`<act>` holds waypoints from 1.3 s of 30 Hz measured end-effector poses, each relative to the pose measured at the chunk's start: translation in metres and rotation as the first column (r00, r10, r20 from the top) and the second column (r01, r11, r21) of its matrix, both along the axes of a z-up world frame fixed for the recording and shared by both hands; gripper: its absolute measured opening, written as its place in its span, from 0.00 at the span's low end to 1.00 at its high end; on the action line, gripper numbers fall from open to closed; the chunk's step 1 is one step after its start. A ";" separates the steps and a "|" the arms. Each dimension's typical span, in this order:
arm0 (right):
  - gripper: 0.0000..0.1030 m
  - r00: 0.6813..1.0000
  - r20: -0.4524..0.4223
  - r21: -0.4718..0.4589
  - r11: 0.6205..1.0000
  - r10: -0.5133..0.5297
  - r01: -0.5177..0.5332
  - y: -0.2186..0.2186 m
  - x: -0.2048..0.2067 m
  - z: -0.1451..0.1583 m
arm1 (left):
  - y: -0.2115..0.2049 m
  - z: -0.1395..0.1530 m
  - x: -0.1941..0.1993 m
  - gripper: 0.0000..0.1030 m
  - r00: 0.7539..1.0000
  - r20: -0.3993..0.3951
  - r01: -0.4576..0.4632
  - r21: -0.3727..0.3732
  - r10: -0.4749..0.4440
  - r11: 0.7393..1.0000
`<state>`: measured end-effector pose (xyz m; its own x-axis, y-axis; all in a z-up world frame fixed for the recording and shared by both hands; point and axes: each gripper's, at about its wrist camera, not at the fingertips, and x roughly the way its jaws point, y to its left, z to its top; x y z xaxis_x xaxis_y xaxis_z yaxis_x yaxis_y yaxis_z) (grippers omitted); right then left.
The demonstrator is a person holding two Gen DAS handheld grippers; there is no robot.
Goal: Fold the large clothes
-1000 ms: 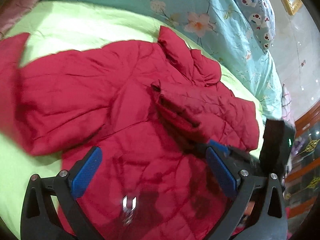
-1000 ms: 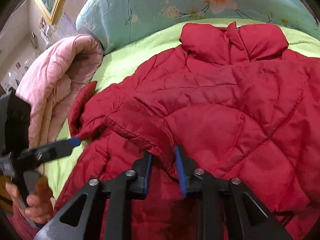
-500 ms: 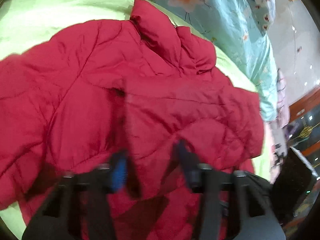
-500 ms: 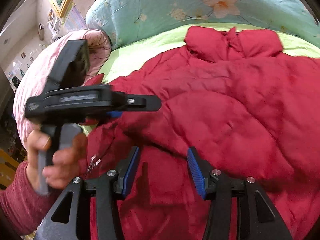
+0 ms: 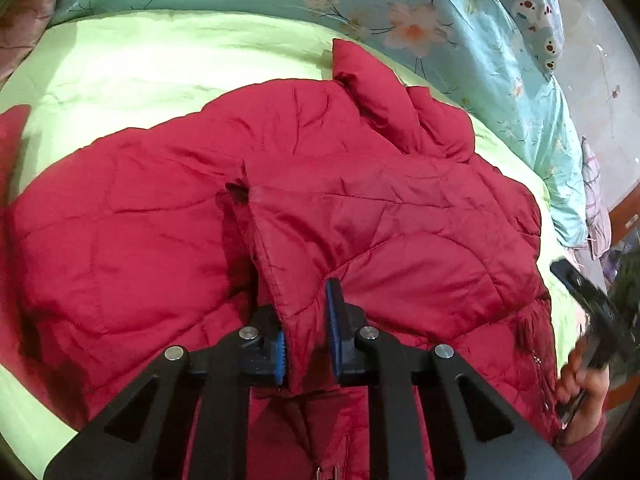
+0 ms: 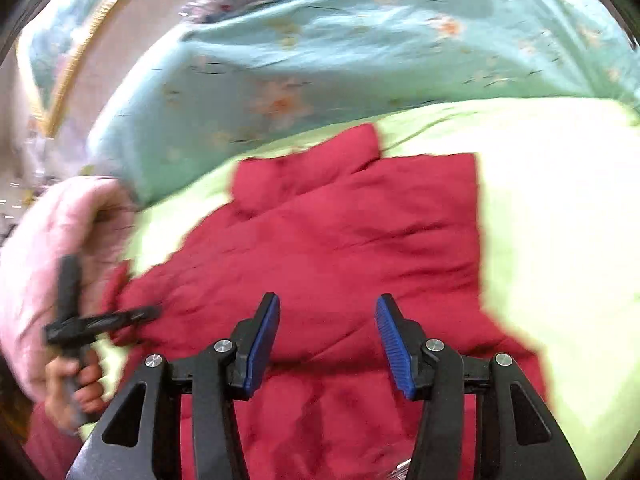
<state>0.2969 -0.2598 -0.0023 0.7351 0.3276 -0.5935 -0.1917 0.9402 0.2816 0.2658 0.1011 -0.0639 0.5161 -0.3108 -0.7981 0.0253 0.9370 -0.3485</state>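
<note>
Left hand-held gripper (image 5: 306, 334) clenched on red jacket (image 5: 360, 220) sleeve hem, over bed (image 5: 140, 64). Right hand-held gripper (image 6: 326, 346) released (view blurred, seemingly above jacket).

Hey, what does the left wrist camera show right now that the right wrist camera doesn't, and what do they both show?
Only the left wrist view shows the left gripper shut on a folded edge of the red jacket.

Only the right wrist view shows the right gripper open above the jacket, gripping nothing, plus a pink quilt and a gold picture frame.

Both show the jacket on the green sheet below the teal floral duvet.
</note>
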 end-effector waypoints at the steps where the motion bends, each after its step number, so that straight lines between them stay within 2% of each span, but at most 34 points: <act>1: 0.51 1.000 -0.003 -0.009 1.000 -0.001 0.001 0.000 0.008 0.000 | -0.003 0.001 0.001 0.13 1.000 0.002 -0.002 0.010 0.002 1.000; 5: 0.48 0.999 -0.033 -0.114 0.993 -0.006 0.002 0.009 0.047 -0.011 | -0.015 -0.002 0.003 0.15 1.000 0.007 0.013 0.095 -0.014 0.995; 8: 0.47 0.992 -0.120 -0.194 0.981 -0.026 0.002 0.013 0.074 -0.039 | -0.015 -0.013 0.008 0.17 1.000 -0.011 0.023 0.092 -0.022 0.995; 12: 0.47 0.989 -0.149 -0.175 0.984 -0.010 -0.016 0.009 0.090 -0.056 | -0.009 -0.024 0.014 0.20 1.000 -0.007 0.015 0.059 -0.015 0.998; 16: 0.48 0.989 -0.146 -0.173 0.985 -0.006 -0.019 0.008 0.092 -0.061 | -0.018 -0.024 0.011 0.22 1.000 0.022 0.019 0.114 -0.021 0.993; 18: 0.49 0.989 -0.149 -0.173 0.985 -0.006 -0.020 0.008 0.092 -0.062 | -0.017 -0.022 0.009 0.24 1.000 0.028 0.011 0.117 -0.014 0.993; 22: 0.49 0.986 -0.165 -0.167 0.986 -0.022 -0.006 0.003 0.087 -0.058 | -0.011 -0.017 0.003 0.26 1.000 0.015 -0.005 0.080 0.003 0.997; 27: 0.51 0.987 -0.152 -0.095 0.995 -0.043 0.029 -0.002 0.069 -0.040 | -0.012 0.003 -0.023 0.31 0.999 0.041 -0.024 0.144 0.018 0.989; 29: 0.51 0.992 -0.126 -0.072 0.997 -0.025 0.016 -0.002 0.053 -0.031 | -0.011 0.010 -0.036 0.32 0.997 0.062 -0.049 0.162 0.039 0.986; 30: 0.51 0.993 -0.120 -0.062 0.998 -0.016 0.009 -0.002 0.047 -0.028 | -0.009 0.013 -0.041 0.36 0.996 0.071 -0.069 0.173 0.058 0.983; 32: 0.51 0.994 -0.107 -0.048 0.999 0.006 -0.011 0.001 0.032 -0.023 | -0.003 0.017 -0.054 0.38 0.983 0.115 -0.164 0.208 0.142 0.964; 36: 0.51 0.994 -0.090 -0.032 0.998 0.056 -0.059 0.009 0.005 -0.016 | 0.022 0.027 -0.075 0.38 0.960 0.150 -0.261 0.173 0.236 0.950; 39: 0.51 0.993 -0.078 -0.028 0.995 0.092 -0.094 0.016 -0.012 -0.011 | 0.048 0.037 -0.086 0.38 0.928 0.183 -0.353 0.157 0.324 0.922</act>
<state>0.2853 -0.2435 -0.0131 0.6540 0.3726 -0.6583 -0.2577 0.9280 0.2692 0.1800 0.1492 -0.0266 0.6833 0.0483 -0.7286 -0.2658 0.9458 -0.1866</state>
